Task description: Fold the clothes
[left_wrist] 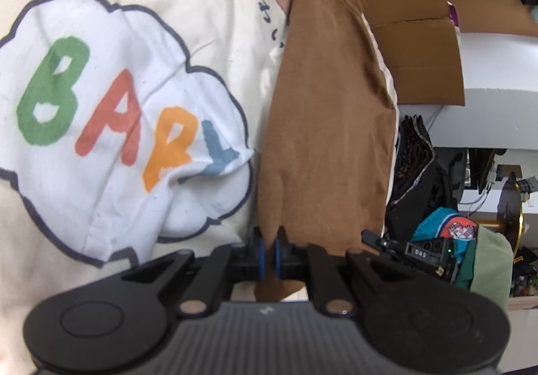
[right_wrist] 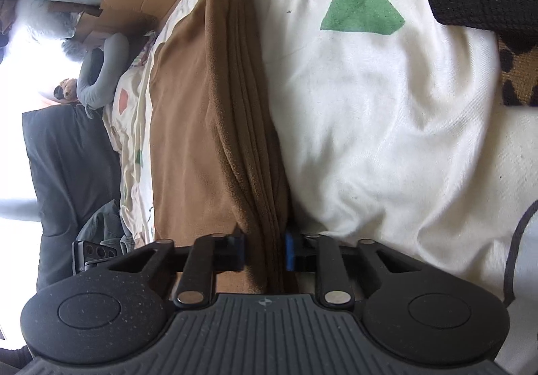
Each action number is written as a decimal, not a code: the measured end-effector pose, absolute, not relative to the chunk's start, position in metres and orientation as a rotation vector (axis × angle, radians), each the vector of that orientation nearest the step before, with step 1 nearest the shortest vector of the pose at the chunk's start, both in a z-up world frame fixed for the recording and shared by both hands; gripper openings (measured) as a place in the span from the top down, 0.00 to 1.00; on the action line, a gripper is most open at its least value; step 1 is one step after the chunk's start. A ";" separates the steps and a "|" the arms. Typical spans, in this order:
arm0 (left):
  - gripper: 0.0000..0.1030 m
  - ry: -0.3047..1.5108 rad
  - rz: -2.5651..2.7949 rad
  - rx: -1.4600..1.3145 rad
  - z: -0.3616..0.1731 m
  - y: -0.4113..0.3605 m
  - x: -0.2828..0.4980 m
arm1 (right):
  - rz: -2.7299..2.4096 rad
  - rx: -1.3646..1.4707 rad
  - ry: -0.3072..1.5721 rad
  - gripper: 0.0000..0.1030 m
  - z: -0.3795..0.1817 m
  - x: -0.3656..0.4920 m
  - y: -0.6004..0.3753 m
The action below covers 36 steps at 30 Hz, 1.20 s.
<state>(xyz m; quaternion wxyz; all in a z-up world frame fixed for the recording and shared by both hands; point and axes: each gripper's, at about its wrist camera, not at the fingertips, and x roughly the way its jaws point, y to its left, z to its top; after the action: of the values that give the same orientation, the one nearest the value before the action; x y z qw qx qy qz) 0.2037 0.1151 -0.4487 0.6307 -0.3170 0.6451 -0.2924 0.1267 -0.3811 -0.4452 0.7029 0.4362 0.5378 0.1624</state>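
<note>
Left hand-held gripper (left_wrist: 269, 249) is clamped tight on a corner of the brown shirt (left_wrist: 322, 112), low in the frame; right hand-held gripper (right_wrist: 264, 252) pinches its bunched folds; the shirt stretches up mid-frame over the cream bed cover (right_wrist: 386, 126), beside the cloud print (left_wrist: 111, 126).

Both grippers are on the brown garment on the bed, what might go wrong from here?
1. The left gripper pinches only a thin corner of the brown garment; it may slip out when pulled.
2. The right gripper straddles a thick stack of folds; some layers may drop.
3. Dragging may rumple the printed bedsheet.
</note>
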 end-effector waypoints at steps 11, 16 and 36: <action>0.95 1.486 -0.709 -0.766 -0.417 0.113 0.182 | 0.346 0.945 1.222 0.86 -0.406 0.120 -0.394; 0.95 1.533 -0.708 -0.789 -0.423 0.103 0.162 | 0.312 0.913 1.260 0.86 -0.402 0.110 -0.400; 0.70 1.623 -0.655 -0.580 -0.430 0.068 0.155 | 0.242 0.754 1.291 0.54 -0.399 0.079 -0.400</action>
<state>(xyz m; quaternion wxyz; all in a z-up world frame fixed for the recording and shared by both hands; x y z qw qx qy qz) 0.1545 0.0684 -0.4300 0.6043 -0.2505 0.7015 -0.2829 0.0791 -0.4003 -0.3989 0.7269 0.3419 0.5854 0.1099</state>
